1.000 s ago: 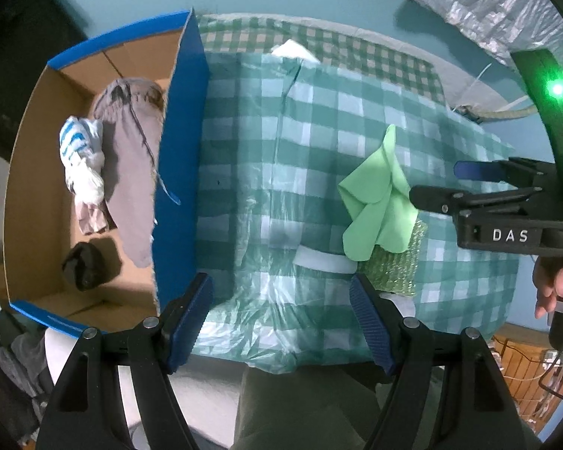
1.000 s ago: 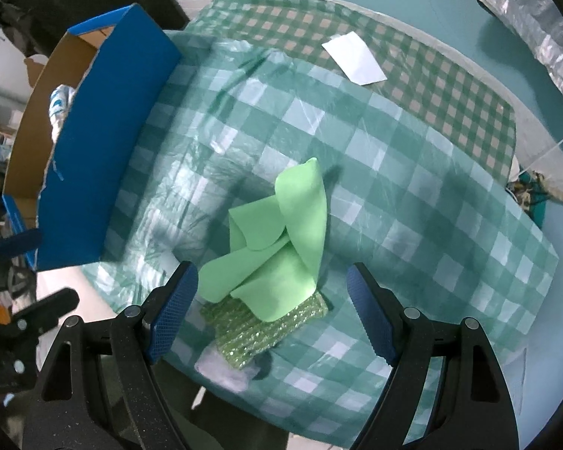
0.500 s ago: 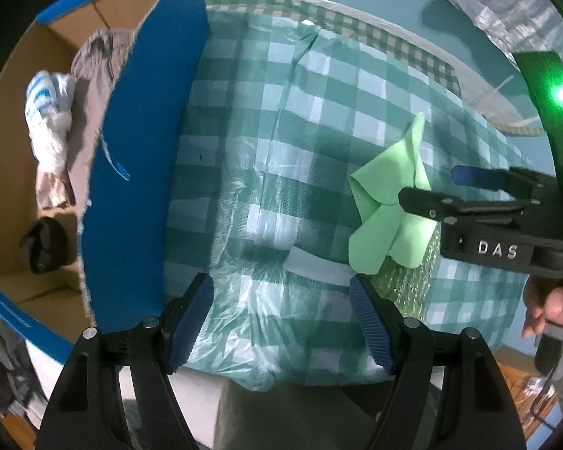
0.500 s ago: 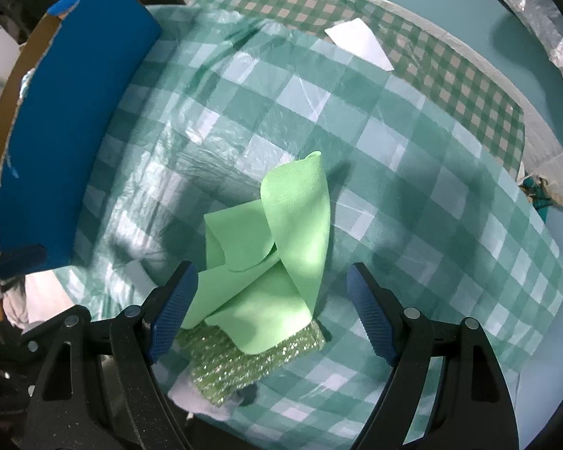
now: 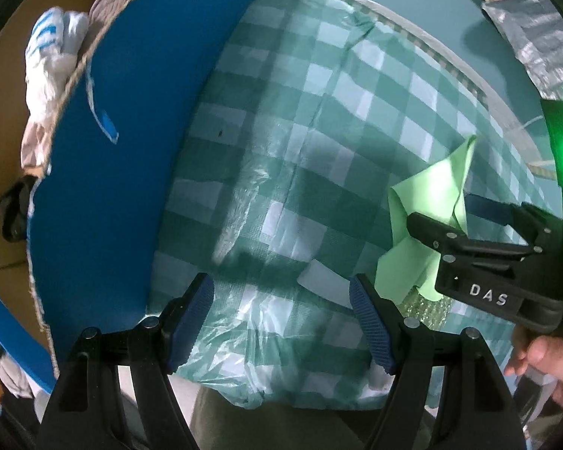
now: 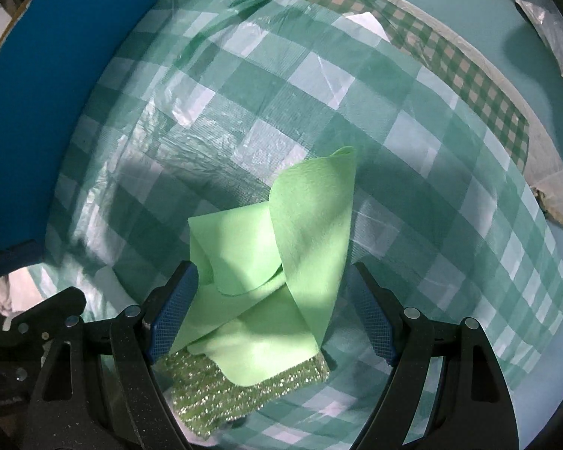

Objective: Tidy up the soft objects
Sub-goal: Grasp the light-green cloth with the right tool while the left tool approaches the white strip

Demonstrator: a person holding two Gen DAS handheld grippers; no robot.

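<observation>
A crumpled light-green cloth [image 6: 281, 255] lies on the green checked table cover, on top of a glittery green sponge [image 6: 244, 390]. My right gripper [image 6: 270, 315] hangs open just above it, its blue pads either side of the cloth without pressing it. In the left wrist view the same cloth [image 5: 424, 225] shows at the right, partly behind the right gripper's body. My left gripper [image 5: 281, 315] is open over bare crinkled cover near the table's front edge, with nothing between its fingers. A blue cardboard box [image 5: 139, 112] at the left holds a striped white cloth [image 5: 52, 60] and other soft items.
The table cover [image 6: 319, 93] is loose, wrinkled plastic. A white paper slip [image 6: 368, 24] lies at the far side and a pale label [image 5: 319, 279] near the front. A silver foil bag [image 5: 536, 37] sits on the floor beyond. A hand [image 5: 544, 360] grips the right tool.
Both grippers have come down closer to the table. The green cloth now fills the space between the right gripper's fingers. The left view has rolled, swinging the box towards the upper left.
</observation>
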